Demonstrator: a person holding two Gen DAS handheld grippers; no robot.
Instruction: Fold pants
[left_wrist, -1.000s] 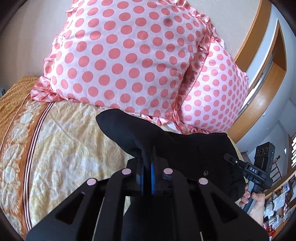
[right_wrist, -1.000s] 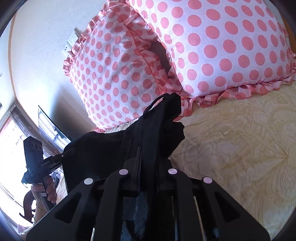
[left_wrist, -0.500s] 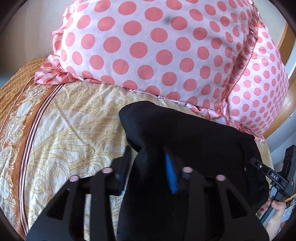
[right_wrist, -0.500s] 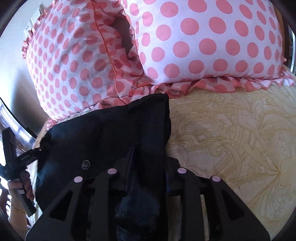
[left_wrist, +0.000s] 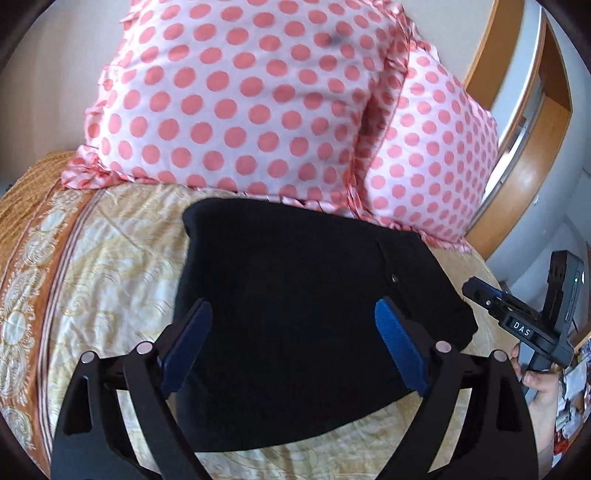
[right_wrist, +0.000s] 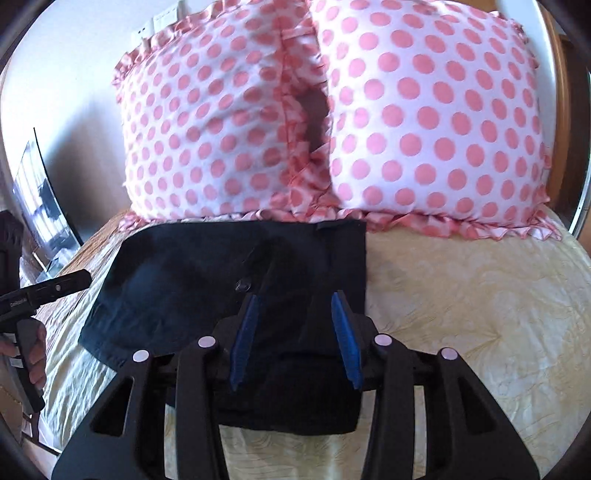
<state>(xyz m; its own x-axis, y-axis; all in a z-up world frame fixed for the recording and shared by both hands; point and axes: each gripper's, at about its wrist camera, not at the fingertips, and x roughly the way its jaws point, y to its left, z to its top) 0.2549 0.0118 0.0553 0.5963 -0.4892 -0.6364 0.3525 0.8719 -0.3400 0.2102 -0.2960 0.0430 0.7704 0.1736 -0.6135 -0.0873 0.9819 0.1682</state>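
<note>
A second ago both tools were pinching bunched black cloth held up off the bed; now the left hand-held gripper stands with its blue pads spread wide and nothing between them, and the right hand-held gripper is likewise parted, though less widely. The black pants have dropped from that lifted, gathered state into a flat, compact folded block on the yellow patterned bedspread, so the fold they were carrying appears to have been laid down and released. That suggests the task is at or near its end, with perhaps only smoothing left. The pants lie with their far edge touching the frilled hem of the pink polka-dot pillows, and a small button or rivet shows on the top layer. In the left wrist view the garment sits directly ahead of and below the spread fingers, filling the gap between them; the pads seem to hover just above the cloth, but whether they touch it is hard to tell. In the right wrist view the pants lie ahead and mostly to the left of the tool, their straight right-hand edge just beyond the right pad, with bare bedspread past it.
</note>
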